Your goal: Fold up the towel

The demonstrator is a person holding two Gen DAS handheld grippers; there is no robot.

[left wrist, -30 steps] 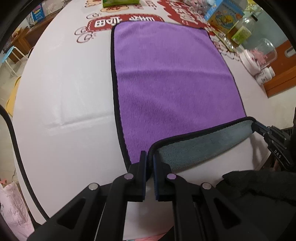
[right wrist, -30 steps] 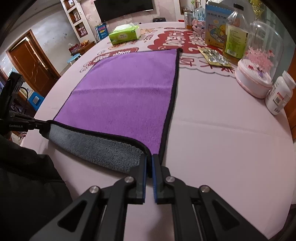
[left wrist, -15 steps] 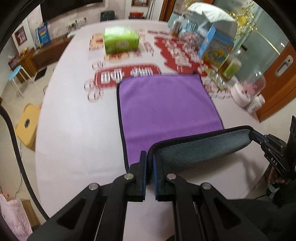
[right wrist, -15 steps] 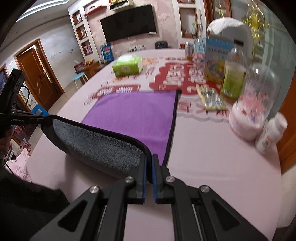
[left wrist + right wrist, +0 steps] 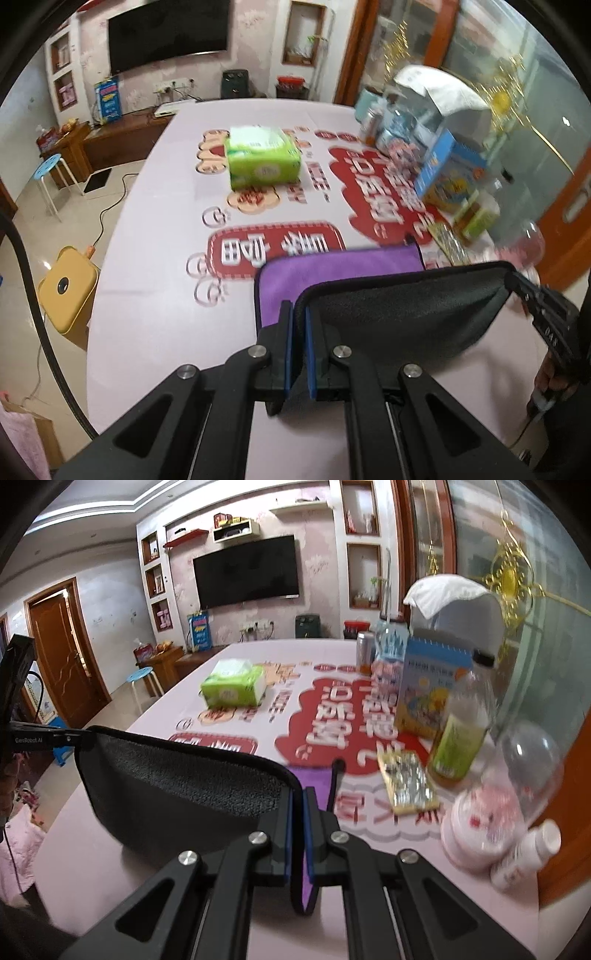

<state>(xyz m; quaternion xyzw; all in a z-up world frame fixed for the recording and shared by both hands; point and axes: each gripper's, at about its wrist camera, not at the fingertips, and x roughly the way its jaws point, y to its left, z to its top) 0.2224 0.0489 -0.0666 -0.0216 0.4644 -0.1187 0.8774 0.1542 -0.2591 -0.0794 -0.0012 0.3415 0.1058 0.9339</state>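
Note:
The towel [image 5: 332,269] is purple on top, grey underneath, with a black hem. Its far part lies on the pink table [image 5: 155,295]. My left gripper [image 5: 298,314] is shut on the near left corner. My right gripper [image 5: 298,797] is shut on the near right corner. Both hold the near edge lifted, so the grey underside [image 5: 402,317] hangs between them and faces the cameras. In the right wrist view the grey underside [image 5: 177,794] hides most of the towel; a purple strip [image 5: 317,786] shows beside the fingers. The right gripper also shows in the left wrist view [image 5: 517,282].
A green tissue pack [image 5: 262,157] lies beyond the towel's far edge. Along the table's right side stand a blue box [image 5: 432,690], a bottle [image 5: 461,731], a blister pack [image 5: 408,782], a domed pink dish [image 5: 491,812] and a white pill bottle [image 5: 528,853].
Both grippers have lifted the near edge of the towel off the table and carried it forward over the towel. Less purple surface shows now.

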